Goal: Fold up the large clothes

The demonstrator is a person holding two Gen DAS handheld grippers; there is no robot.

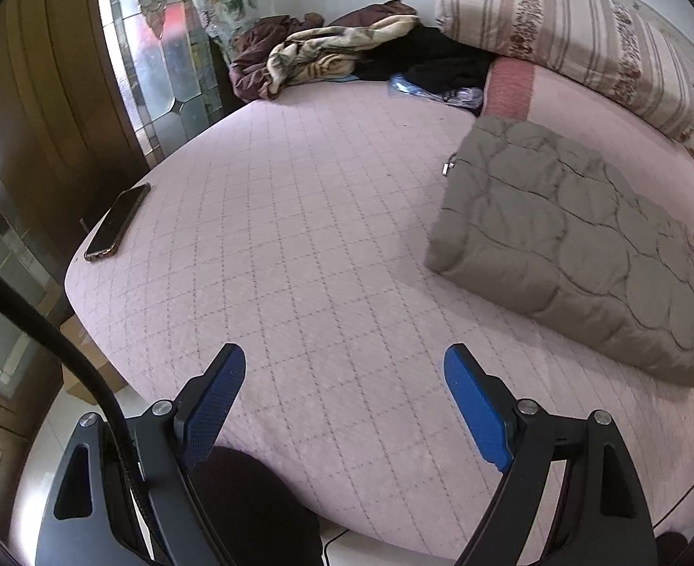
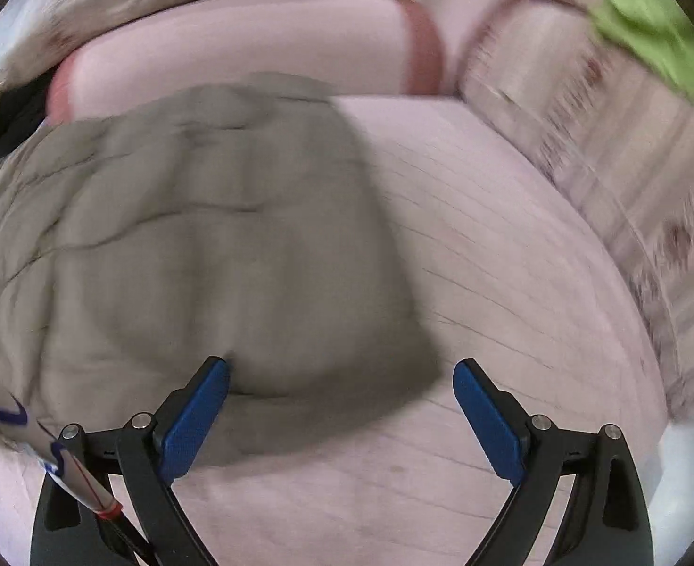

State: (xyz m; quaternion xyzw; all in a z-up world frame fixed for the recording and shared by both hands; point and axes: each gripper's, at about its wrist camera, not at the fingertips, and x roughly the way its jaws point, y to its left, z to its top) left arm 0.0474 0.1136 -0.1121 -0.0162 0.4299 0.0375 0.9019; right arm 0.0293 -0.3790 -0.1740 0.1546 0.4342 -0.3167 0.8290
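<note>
A grey-brown quilted jacket (image 1: 568,245) lies folded into a thick rectangle on the right side of the pink quilted bed (image 1: 300,259). My left gripper (image 1: 344,368) hangs open above the bed's near part, to the left of the jacket, with nothing between its blue pads. In the blurred right wrist view the same folded jacket (image 2: 196,245) fills the left half. My right gripper (image 2: 342,377) is open over its near edge; its left fingertip (image 2: 217,370) is at the cloth's edge, and the pads grip nothing.
A dark phone (image 1: 118,221) lies at the bed's left edge. Crumpled clothes and a blanket (image 1: 328,54) are piled at the far end. Striped bedding (image 1: 578,33) and pink pillows (image 2: 252,42) line the right side, beside a green cloth (image 2: 653,23).
</note>
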